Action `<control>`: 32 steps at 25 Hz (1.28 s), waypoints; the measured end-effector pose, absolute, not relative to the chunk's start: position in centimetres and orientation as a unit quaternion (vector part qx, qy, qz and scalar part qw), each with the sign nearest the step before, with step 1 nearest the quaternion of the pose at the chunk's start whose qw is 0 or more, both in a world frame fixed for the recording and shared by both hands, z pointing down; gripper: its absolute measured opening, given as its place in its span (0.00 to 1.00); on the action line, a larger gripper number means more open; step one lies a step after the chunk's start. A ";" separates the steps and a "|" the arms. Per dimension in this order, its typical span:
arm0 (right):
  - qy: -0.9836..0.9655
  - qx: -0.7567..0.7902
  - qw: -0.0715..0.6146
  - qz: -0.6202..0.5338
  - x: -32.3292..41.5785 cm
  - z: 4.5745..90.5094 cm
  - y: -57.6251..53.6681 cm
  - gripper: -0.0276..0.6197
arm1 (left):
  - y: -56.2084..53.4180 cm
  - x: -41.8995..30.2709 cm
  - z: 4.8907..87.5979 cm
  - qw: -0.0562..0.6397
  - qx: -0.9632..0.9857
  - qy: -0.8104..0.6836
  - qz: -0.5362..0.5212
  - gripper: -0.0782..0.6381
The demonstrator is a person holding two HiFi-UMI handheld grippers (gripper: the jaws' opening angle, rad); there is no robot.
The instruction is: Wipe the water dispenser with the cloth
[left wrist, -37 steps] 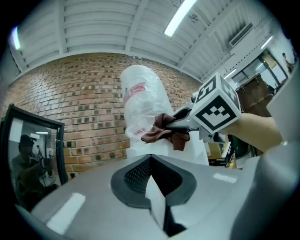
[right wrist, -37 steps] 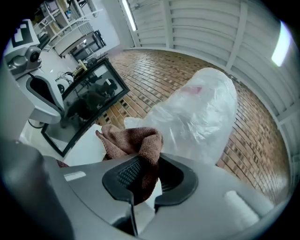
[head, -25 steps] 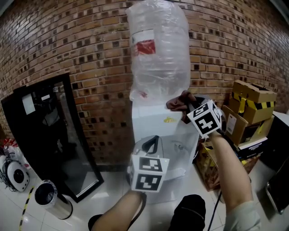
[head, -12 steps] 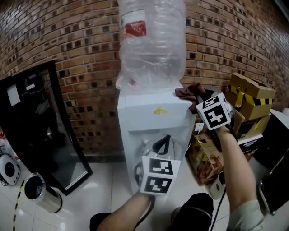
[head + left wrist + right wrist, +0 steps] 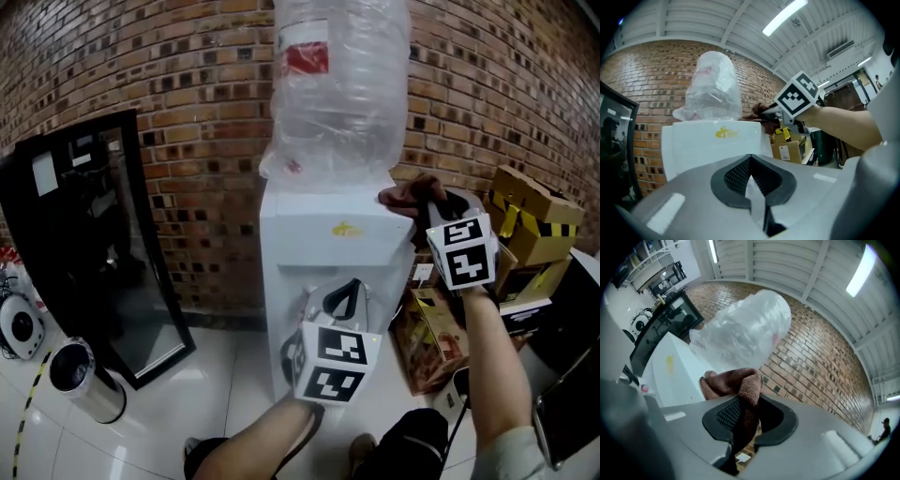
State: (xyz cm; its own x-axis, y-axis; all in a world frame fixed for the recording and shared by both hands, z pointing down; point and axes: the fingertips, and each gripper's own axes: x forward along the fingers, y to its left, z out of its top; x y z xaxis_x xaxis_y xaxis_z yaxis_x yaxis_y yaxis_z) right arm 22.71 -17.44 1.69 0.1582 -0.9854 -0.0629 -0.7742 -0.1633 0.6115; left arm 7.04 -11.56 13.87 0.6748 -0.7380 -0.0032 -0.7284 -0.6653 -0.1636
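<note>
The right gripper is clamping the brown cloth and pressing it on the top right corner of the water dispenser, just beside the bottle. The left gripper is clenched on nothing in front of the dispenser's tap recess. Risk: only a fold is being pinched, so dragging friction may be pulling the cloth free. A hard stroke could also knock the bottle.

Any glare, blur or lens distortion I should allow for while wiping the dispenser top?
Head view: fisheye bows the brick wall; the wrapped bottle has soft sheen, the water dispenser reads clearly. Left gripper view: ceiling light blown out, corners dark. Right gripper view: cloth sharp, corners vignetted.
</note>
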 end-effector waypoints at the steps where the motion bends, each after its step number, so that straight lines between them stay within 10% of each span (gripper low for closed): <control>1: -0.611 0.722 0.210 -0.248 21.4 0.8 -16.8 0.17 | -11.8 5.8 13.5 0.080 -0.906 0.415 -0.030 0.11; 16: -0.703 0.584 0.144 -0.380 -4.3 2.5 -14.0 0.17 | -12.0 -14.5 10.6 0.105 -0.799 0.590 -0.045 0.11; 32: -0.661 0.606 0.213 -0.388 -5.1 8.5 -19.0 0.18 | -11.7 -15.0 13.4 0.086 -0.809 0.578 -0.061 0.11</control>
